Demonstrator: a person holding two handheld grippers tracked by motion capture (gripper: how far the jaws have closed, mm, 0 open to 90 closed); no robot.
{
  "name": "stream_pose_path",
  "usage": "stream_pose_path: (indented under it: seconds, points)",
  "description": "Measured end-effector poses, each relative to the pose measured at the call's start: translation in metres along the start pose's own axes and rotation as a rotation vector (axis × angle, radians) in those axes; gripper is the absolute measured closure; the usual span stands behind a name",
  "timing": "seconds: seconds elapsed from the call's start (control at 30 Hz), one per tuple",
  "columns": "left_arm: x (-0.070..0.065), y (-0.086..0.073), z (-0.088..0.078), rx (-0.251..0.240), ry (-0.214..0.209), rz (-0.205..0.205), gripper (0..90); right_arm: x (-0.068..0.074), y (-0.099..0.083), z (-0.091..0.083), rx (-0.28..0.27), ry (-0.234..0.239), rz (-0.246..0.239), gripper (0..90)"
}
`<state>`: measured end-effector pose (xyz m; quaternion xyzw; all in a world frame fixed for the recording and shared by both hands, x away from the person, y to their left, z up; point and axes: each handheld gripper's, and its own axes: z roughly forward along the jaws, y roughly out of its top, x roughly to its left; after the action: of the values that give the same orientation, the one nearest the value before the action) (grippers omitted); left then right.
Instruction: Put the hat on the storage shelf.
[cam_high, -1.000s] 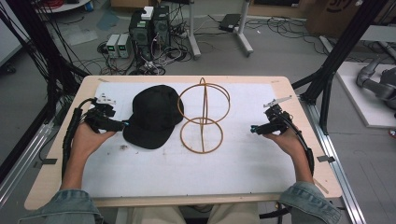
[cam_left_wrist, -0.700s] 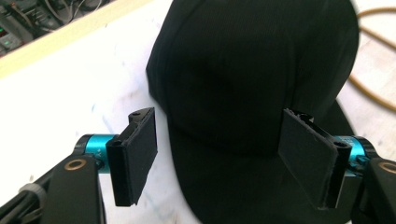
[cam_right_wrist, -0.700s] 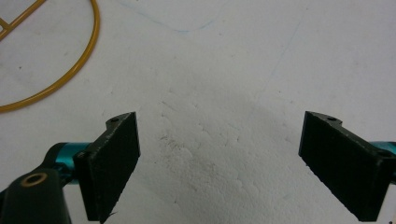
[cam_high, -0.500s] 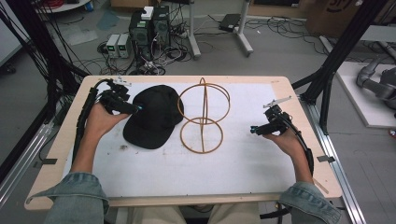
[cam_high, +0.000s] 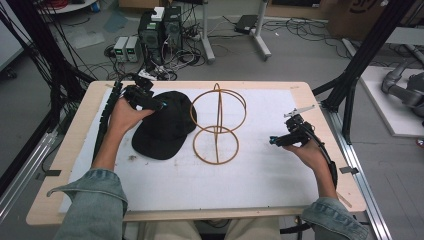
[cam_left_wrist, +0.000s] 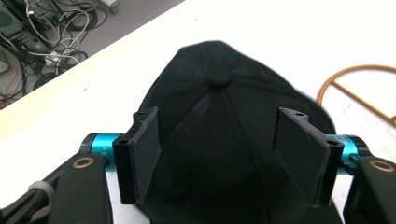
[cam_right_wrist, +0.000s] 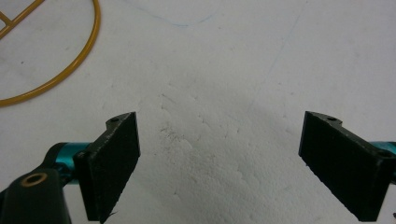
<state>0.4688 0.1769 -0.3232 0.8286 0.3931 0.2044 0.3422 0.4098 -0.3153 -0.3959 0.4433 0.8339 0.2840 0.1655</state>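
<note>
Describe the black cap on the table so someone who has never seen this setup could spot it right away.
Start at the white sheet covering the wooden table, then go to its far left part, where the left gripper hovers. The black cap lies flat there, just left of the gold wire stand. It is the one soft, dark, solid thing, next to open gold hoops.

Two grey boxes, perhaps power supplies, sit among floor cables.
</note>
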Motion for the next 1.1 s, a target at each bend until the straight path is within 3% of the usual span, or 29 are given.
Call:
stream_pose_path:
  seconds: [0.23,0.33,0.5,0.6,0.9,1.1]
  points:
    - [0.0,0.019,0.012,0.005,-0.039,0.025,35.3,0.0,-0.002,-0.002,-0.008,0.012,0.004,12.2]
    - [0.0,0.027,0.018,-0.002,-0.088,0.04,34.9,0.001,-0.003,-0.002,-0.009,0.012,0.002,12.2]
    - [0.003,0.034,0.024,0.014,-0.12,0.072,34.6,0.001,-0.005,-0.002,-0.009,0.021,0.006,12.2]
    - [0.011,0.038,0.027,0.002,-0.183,0.08,34.7,0.0,-0.007,-0.003,0.0,0.019,0.005,12.2]
    - [0.019,0.046,0.042,0.016,-0.251,0.103,35.2,0.0,-0.018,-0.005,0.001,0.024,0.006,12.2]
    - [0.019,0.048,0.055,0.037,-0.27,0.111,35.8,0.0,-0.023,-0.008,-0.008,0.021,0.005,12.2]
